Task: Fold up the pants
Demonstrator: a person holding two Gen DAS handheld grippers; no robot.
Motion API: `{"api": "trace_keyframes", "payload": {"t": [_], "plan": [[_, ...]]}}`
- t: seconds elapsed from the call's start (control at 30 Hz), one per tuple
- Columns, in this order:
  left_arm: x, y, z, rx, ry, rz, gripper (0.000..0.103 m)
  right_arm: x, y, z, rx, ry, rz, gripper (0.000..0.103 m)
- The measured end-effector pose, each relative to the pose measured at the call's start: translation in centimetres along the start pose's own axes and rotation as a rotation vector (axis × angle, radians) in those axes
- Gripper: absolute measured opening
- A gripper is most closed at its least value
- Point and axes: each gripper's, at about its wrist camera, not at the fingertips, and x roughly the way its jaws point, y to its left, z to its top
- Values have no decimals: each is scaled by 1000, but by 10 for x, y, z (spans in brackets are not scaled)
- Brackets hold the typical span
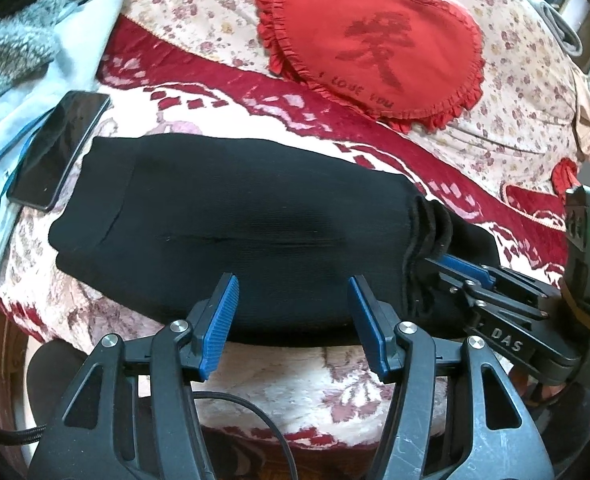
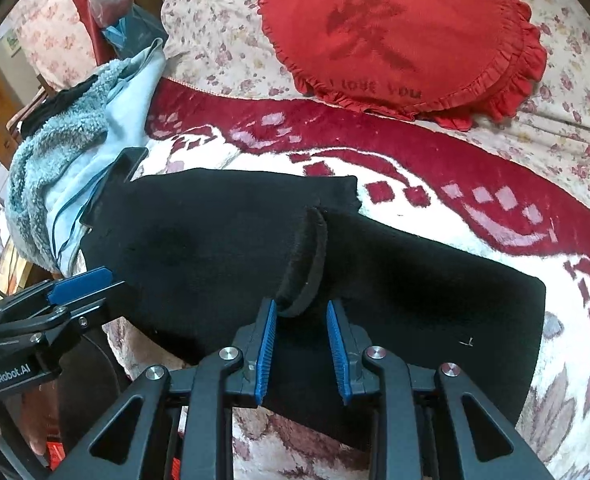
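The left gripper (image 1: pixel 293 322) is hovering over the near edge of the black pants (image 1: pixel 231 236) with its blue pads (image 1: pixel 220 330) spread wide and nothing between them. The right gripper (image 2: pixel 301 350) is sitting at the near edge of the pants (image 2: pixel 223 248) too, its pads (image 2: pixel 266 354) parted to a middling gap; a curled fold edge (image 2: pixel 307 264) of the fabric is reaching down to the tip of the left pad, but whether the pad is touching it cannot be told. The pants are lying folded in a long dark bundle on the red and cream blanket (image 1: pixel 303 384), stretched across it from side to side. At the left end of the pants a dark phone (image 1: pixel 61 148) is resting just beside them, lying partly on a pale blue garment (image 1: pixel 75 40) with a fleecy lining. Beyond the pants, well apart from them, a red frilled cushion (image 1: pixel 375 40) with "I LOVE YOU" stitched on it is lying on the flowered bedspread (image 1: pixel 199 12).
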Motion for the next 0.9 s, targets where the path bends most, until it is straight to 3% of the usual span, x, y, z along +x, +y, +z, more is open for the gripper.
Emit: {"api": "trace_keyframes", "payload": {"t": [0.37,0.47,0.9], "plan": [[-11,47,1,-126,-8,9,56,-4,16,11,-42,-21,42,27],[-14,63,0,-179,-8,-5,56,-2,25,18,-57,-30,98,27],[-19,129,-15,-407,6,-22,61,39,96,65,-212,-4,235,33]]}}
